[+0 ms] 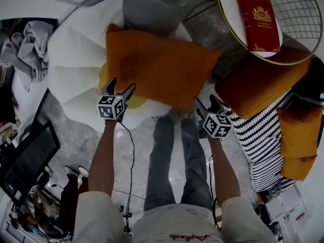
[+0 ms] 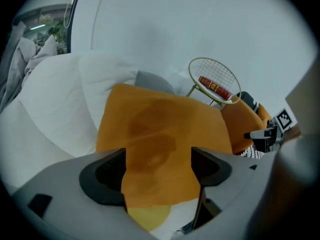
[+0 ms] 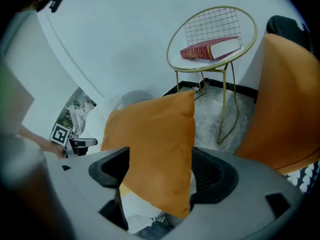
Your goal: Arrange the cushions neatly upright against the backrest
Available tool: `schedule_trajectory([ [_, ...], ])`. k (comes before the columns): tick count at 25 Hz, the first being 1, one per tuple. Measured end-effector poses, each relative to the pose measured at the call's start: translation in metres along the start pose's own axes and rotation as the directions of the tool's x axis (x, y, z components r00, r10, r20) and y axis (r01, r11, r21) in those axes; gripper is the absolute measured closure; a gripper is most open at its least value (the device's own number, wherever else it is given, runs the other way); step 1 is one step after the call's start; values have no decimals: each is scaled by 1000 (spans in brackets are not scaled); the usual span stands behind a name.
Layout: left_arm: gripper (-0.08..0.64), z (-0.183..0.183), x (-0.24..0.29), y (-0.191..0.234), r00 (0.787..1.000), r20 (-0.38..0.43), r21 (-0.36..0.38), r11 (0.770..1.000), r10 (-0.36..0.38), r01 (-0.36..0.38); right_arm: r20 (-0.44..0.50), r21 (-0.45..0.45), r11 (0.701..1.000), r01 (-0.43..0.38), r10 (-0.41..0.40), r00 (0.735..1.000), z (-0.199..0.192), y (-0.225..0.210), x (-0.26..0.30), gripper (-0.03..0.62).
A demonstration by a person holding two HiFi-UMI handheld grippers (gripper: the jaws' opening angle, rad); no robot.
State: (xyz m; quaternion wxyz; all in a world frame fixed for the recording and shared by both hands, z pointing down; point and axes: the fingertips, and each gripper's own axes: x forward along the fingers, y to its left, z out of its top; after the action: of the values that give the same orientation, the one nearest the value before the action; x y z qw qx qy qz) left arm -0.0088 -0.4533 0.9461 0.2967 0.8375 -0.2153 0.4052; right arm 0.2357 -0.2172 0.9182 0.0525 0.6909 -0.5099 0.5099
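Observation:
A large orange cushion leans on the seat of a white shell-shaped armchair. A grey cushion sits behind it and a yellow cushion peeks out under it. My left gripper stands open at the orange cushion's lower left edge. In the left gripper view the orange cushion shows between the wide jaws of the left gripper, pads apart from it. My right gripper is open by the lower right corner. The right gripper view shows the right gripper with that corner hanging between its spread jaws.
A gold wire side table with a red book stands at the back right. Further orange cushions lie on a black-and-white striped seat at right. A dark monitor is at left, the person's legs below.

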Motion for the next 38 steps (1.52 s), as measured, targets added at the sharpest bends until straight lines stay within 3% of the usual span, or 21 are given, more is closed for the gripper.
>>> schedule_trajectory([
  [5,152,11,18,44,995,-8,12,995,100,-100,-58,48,998,31,-28,998,-18,-17,41,201],
  [8,132,17,33,58,993,-29,42,992,117,-116,-86,42,998,48,-45,995,-24,-28,62,179],
  [14,106,22,62,73,992,-72,111,989,107,-99,-115,30,999,35,-31,993,-21,-38,95,161],
  [23,107,20,83,75,995,-75,109,992,66,-58,-146,-21,999,28,-30,989,-19,-41,119,166],
  [27,114,21,83,71,994,-99,108,993,51,-40,-154,-35,999,1,-7,988,-17,-35,120,238],
  [33,408,24,67,65,996,-72,82,996,45,-39,-158,-43,999,-20,13,987,-15,-22,113,397],
  [35,473,25,60,65,997,-64,79,996,40,-35,-149,-54,998,-25,16,989,-13,-15,107,436],
  [38,508,26,51,62,998,-53,77,997,33,-29,-134,-68,997,-33,24,991,-11,-6,99,473],
])
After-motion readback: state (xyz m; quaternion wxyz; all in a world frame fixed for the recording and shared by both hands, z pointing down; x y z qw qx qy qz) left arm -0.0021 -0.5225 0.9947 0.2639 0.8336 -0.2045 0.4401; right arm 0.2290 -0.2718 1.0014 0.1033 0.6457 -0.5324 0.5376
